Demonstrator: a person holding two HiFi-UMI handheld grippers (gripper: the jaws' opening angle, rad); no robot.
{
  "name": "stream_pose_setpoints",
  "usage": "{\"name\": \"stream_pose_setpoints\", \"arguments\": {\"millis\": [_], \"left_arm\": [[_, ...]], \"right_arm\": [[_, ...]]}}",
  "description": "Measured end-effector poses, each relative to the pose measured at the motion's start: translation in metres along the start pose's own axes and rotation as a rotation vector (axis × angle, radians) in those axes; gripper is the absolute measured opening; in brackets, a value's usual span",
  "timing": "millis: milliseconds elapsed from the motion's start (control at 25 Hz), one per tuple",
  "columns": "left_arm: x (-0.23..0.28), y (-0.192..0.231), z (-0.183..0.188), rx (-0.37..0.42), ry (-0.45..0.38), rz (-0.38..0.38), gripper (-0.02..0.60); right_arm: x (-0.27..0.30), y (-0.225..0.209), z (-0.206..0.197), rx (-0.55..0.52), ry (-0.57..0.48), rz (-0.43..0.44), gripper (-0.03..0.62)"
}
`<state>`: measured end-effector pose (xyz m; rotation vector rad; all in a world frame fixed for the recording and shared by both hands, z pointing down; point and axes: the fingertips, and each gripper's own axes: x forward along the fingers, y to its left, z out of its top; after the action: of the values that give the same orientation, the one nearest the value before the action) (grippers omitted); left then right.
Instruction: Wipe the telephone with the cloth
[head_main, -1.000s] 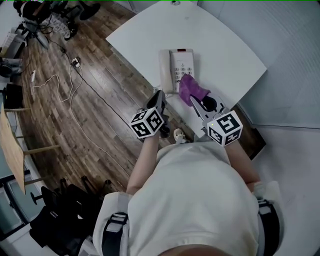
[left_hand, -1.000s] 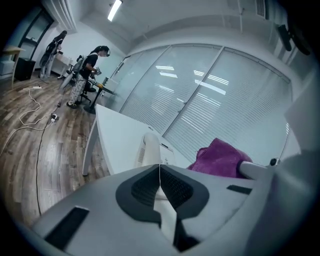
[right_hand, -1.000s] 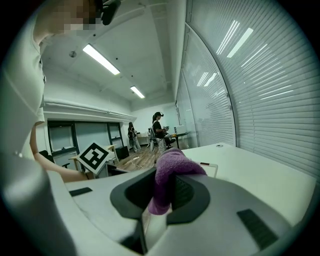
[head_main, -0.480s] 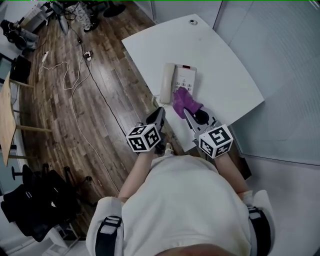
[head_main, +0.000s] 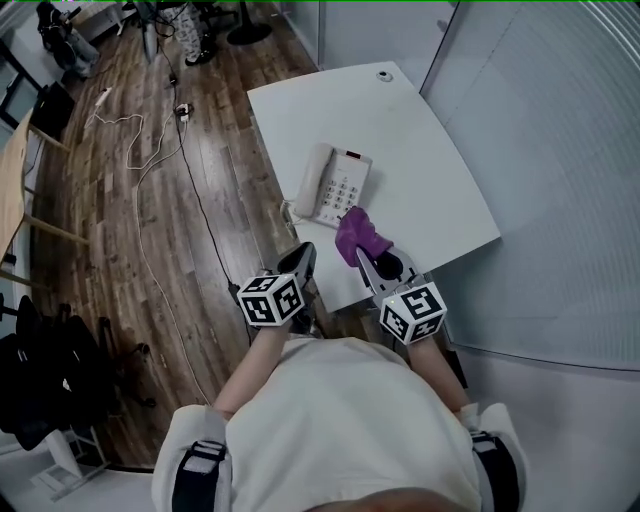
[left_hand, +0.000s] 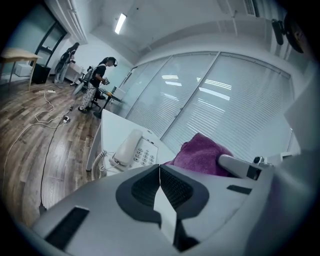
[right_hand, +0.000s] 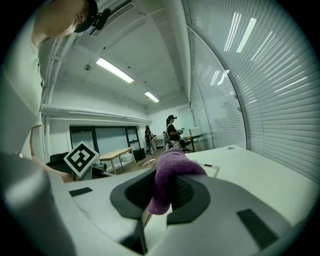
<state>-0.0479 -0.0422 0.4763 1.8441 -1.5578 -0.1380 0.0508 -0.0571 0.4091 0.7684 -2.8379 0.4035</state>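
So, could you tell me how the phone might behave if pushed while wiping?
It probably slides: a plastic phone on a smooth table. Its handset only rests on top, so a sideways push may dislodge it. Its coiled cord hangs off the edge and may tug.

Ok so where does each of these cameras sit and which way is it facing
Head view: on the person's head, looking steeply down at table, telephone, left claw and right claw; torso and forearms show.
Left gripper view: on the left claw, looking along its shut jaws toward telephone and glass wall.
Right gripper view: on the right claw, looking past the gripped cloth across the table; the left claw's marker cube shows.
Shared: both gripper views show the cloth.
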Motion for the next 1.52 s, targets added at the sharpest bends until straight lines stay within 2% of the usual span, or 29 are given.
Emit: {"name": "stream_pose_setpoints", "arguments": {"millis": [440,720,1000,1520], "left_arm": [[-0.024,-0.045,-0.027,0.019,-0.013,0.007,0.023],[-0.035,-0.071,-0.045,0.047,-0.019,0.010,0.023],[-0.044,-0.080,-0.061,0.041,-0.017,0.017,0.023],[-0.050,-0.087,-0.063,0.049,-0.014,0.003,0.023]], "right_arm": [[-0.059,0.014,-0.004,0.012,-0.038,0.007,0.062],[-0.086,0.022,-0.015,0.011,-0.027,0.021,0.061],[-0.100,0.027,-0.020,0.002,-0.030,0.029,0.061],[-0.107,0.033,-0.019,-0.013,-0.023,0.031,0.061]]}}
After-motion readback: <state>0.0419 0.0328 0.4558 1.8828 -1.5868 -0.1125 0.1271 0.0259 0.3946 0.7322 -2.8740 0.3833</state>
